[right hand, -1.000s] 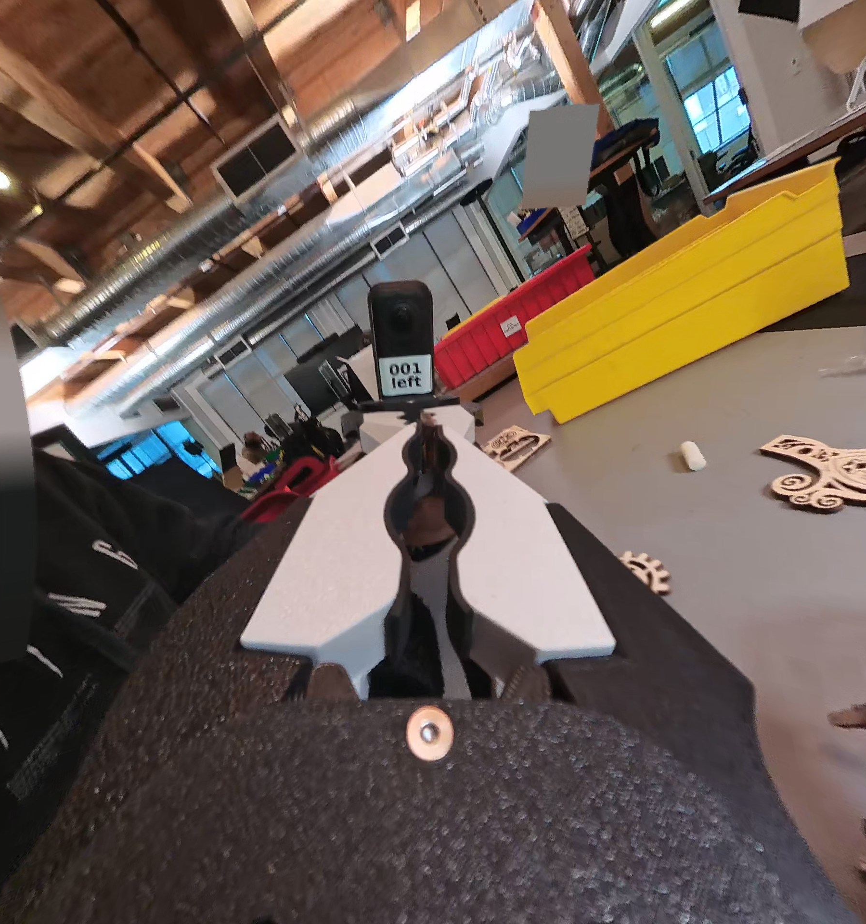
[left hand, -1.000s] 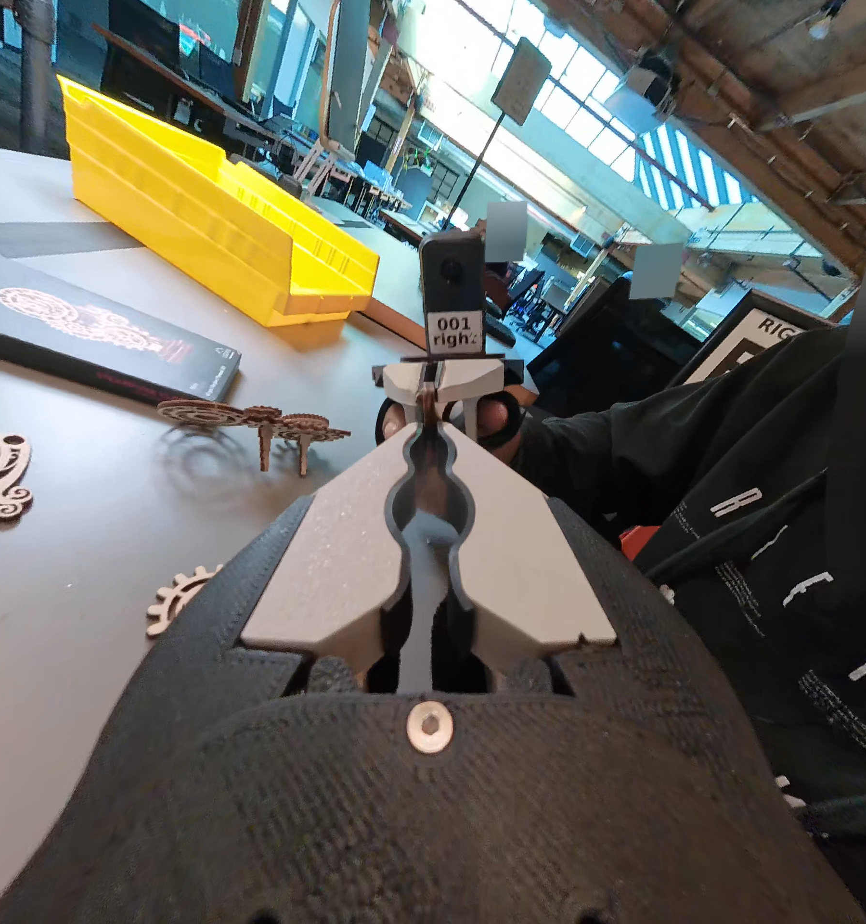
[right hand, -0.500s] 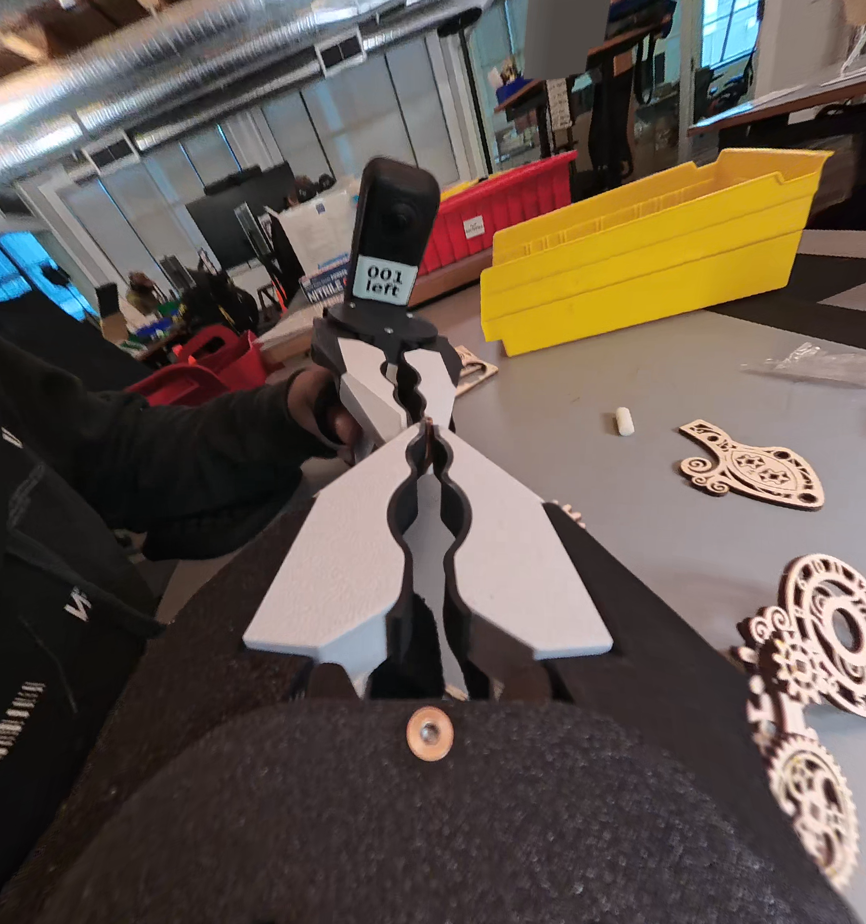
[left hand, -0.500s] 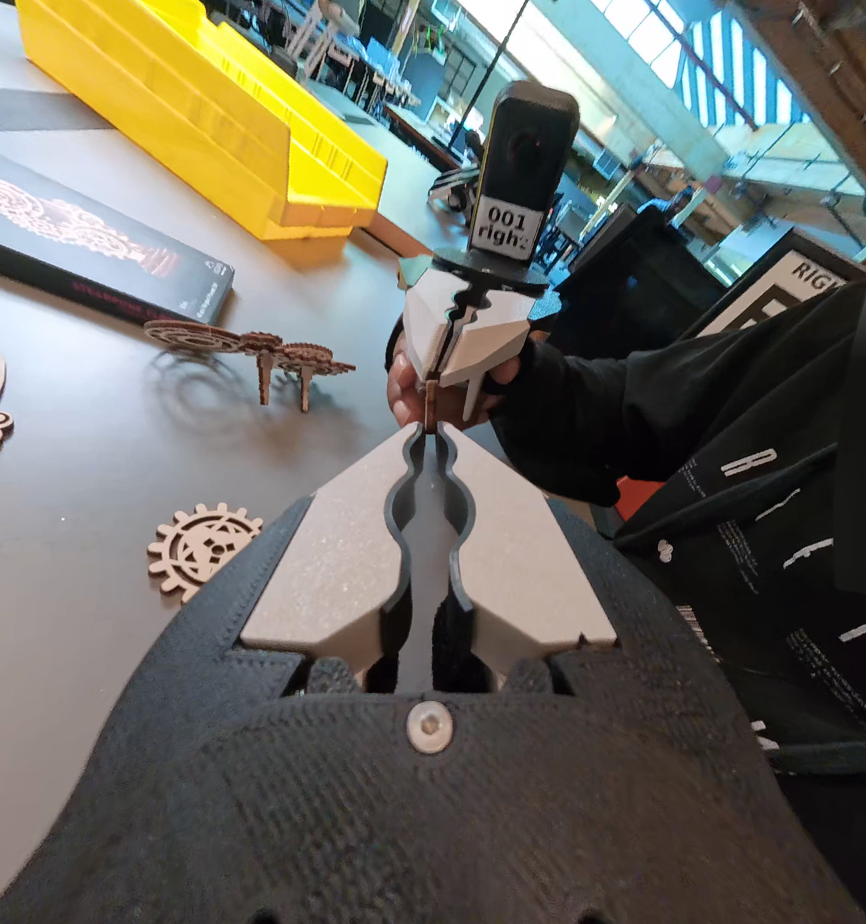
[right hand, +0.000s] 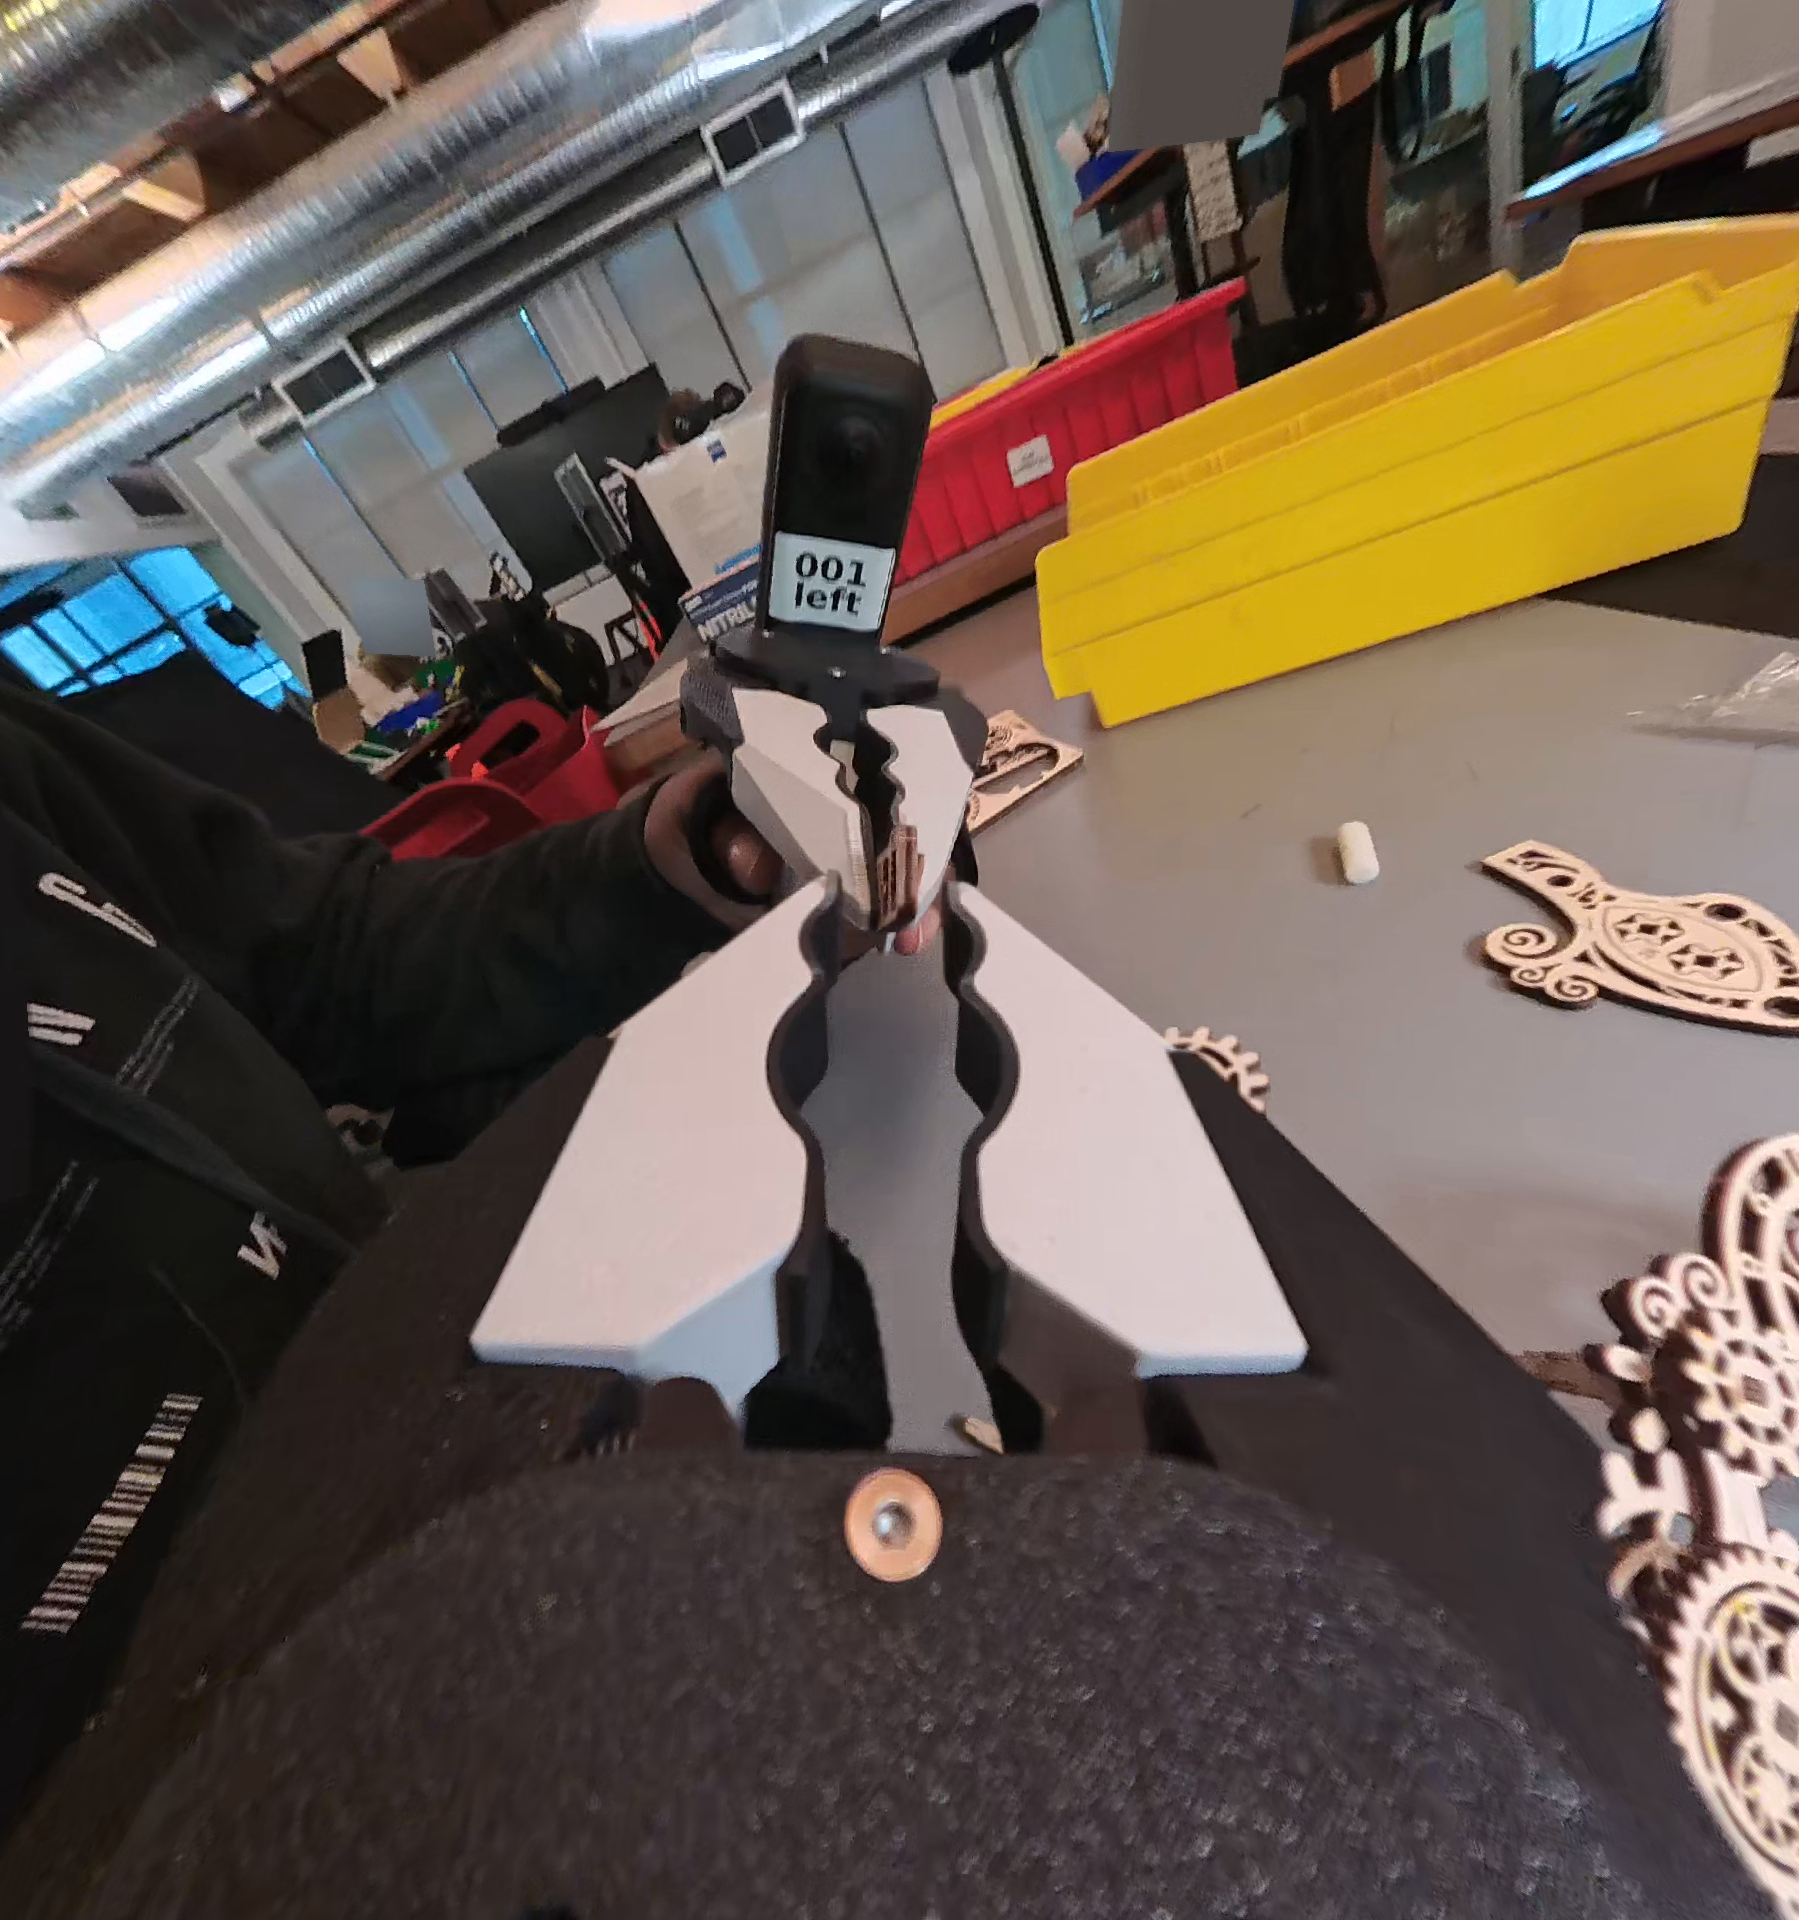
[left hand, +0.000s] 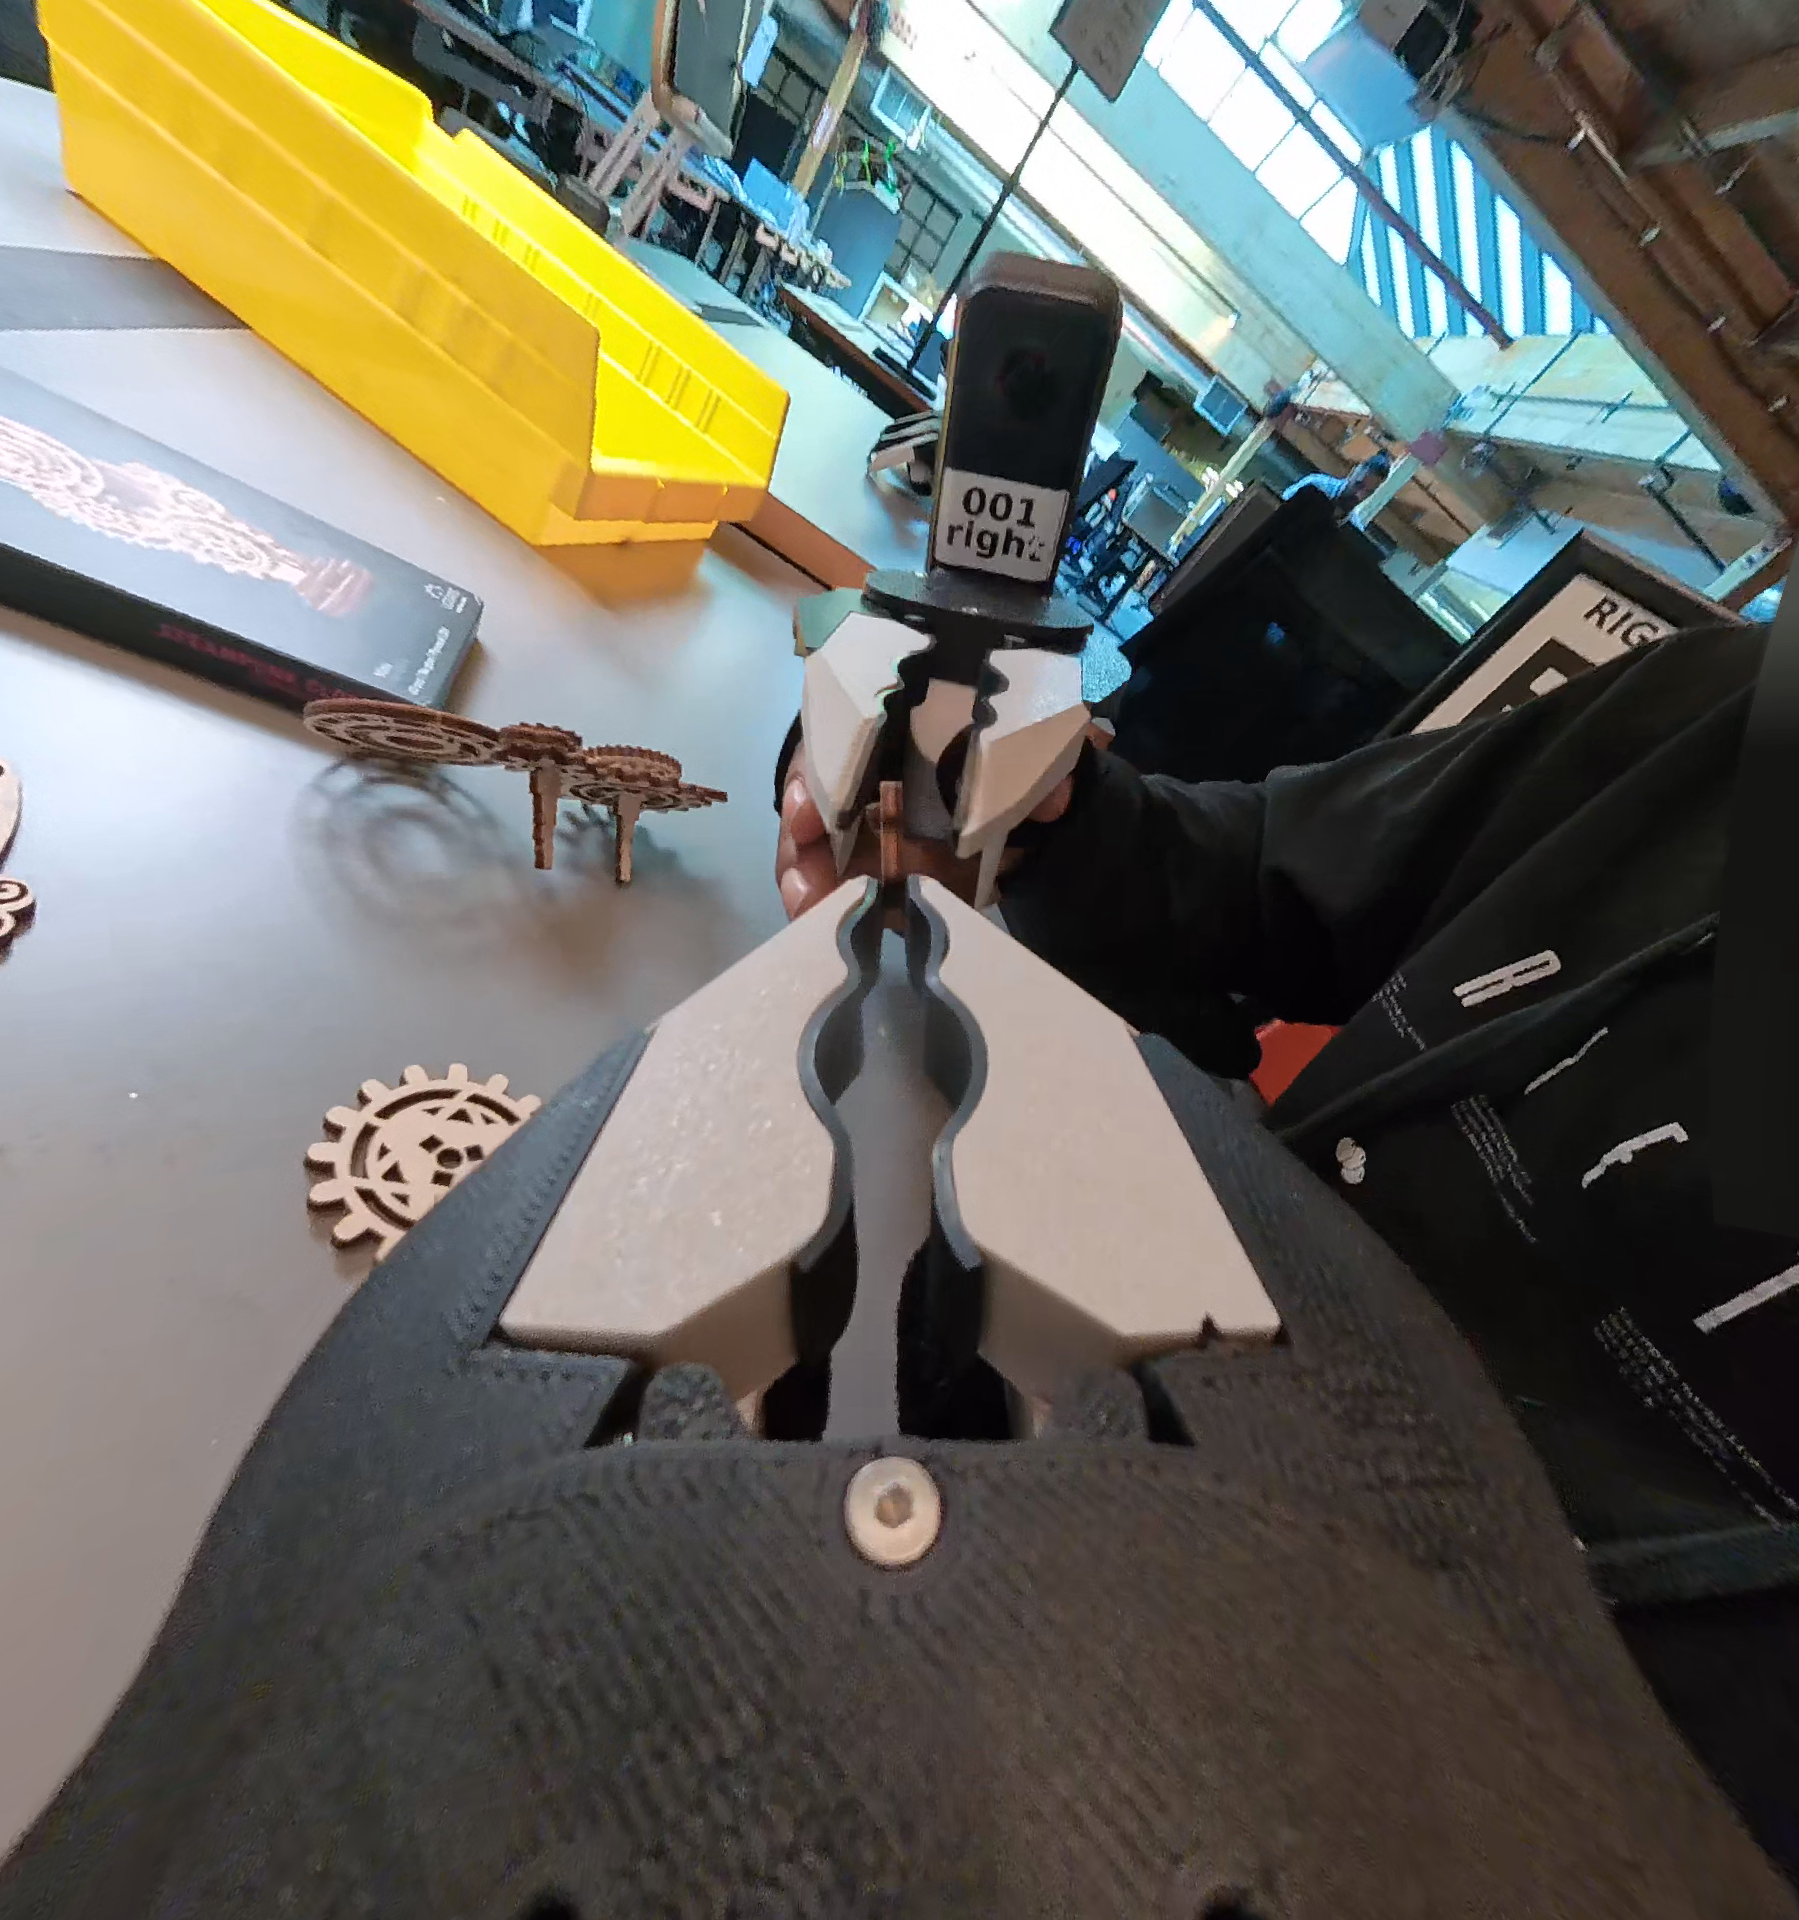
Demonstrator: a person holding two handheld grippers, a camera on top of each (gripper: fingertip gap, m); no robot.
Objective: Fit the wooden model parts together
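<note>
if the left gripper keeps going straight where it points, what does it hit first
Most likely the right gripper, facing it tip to tip. The left gripper pinches a small wooden piece, which already looks to reach between the right one's open fingers, though depth is unclear.

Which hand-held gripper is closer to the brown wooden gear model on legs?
Right. The right hand-held gripper has the brown wooden gear model just beside it; the left hand-held gripper sits farther off.

The left gripper (left hand: 893, 902) is showing pale grey wavy-edged fingers (left hand: 708, 1164), a black textured body, one silver screw (left hand: 892, 1509); the black sleeve (left hand: 1290, 883) is bearing white markings.
</note>
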